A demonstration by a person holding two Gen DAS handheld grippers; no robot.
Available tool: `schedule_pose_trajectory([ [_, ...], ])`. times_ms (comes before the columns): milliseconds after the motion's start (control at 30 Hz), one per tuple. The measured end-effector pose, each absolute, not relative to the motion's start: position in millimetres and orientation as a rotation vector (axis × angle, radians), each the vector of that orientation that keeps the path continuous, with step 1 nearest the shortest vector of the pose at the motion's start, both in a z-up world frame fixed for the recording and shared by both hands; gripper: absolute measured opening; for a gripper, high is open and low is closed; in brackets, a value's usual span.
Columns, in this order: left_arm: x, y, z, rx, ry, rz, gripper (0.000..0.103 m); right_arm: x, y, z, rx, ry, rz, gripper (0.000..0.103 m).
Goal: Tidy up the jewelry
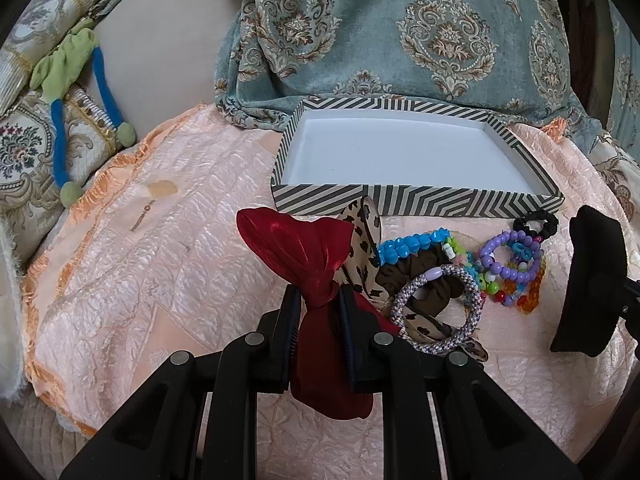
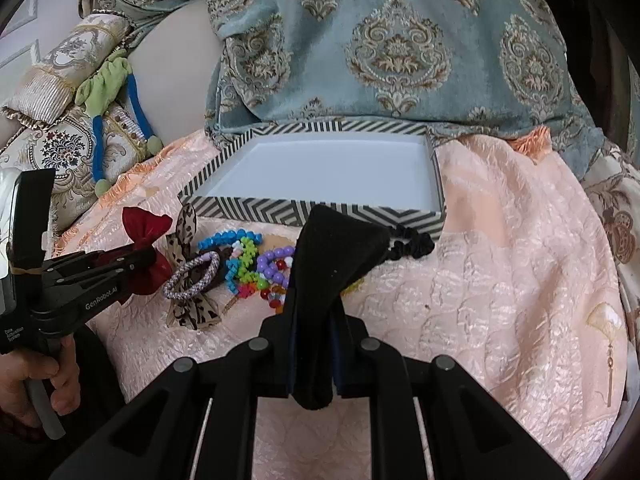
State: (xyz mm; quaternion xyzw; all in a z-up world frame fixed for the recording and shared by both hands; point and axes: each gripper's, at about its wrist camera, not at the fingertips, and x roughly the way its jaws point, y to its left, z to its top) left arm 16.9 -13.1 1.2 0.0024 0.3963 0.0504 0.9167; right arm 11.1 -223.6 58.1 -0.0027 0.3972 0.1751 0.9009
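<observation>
My left gripper [image 1: 320, 294] is shut on the knot of a red satin bow [image 1: 296, 248], also visible at the left of the right wrist view as the red bow [image 2: 146, 220]. My right gripper [image 2: 316, 300] is shut on a black fabric bow [image 2: 336, 248], held in front of the empty striped box [image 2: 320, 212]. In the left wrist view the box [image 1: 416, 196] lies just beyond a pile: leopard bow [image 1: 364, 236], blue bead bracelet [image 1: 412, 246], braided hair tie [image 1: 440, 308], purple bead bracelet [image 1: 508, 256], black scrunchie [image 1: 536, 224].
Everything rests on a peach quilted cloth [image 1: 160, 260]. A teal patterned cushion [image 1: 400, 32] rises behind the box. A green and blue soft toy [image 1: 76, 64] lies on embroidered pillows at the left. A shell-shaped earring [image 2: 604, 320] lies at the right. A person's hand [image 2: 40, 376] grips the left tool.
</observation>
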Motion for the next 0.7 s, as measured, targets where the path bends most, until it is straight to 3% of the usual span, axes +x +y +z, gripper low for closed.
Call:
schedule_pose_trajectory([
  [700,20,-14,0,0.007,0.832,0.117,0.002,23,-223,63,-0.021,0.844,0.363,0.013],
])
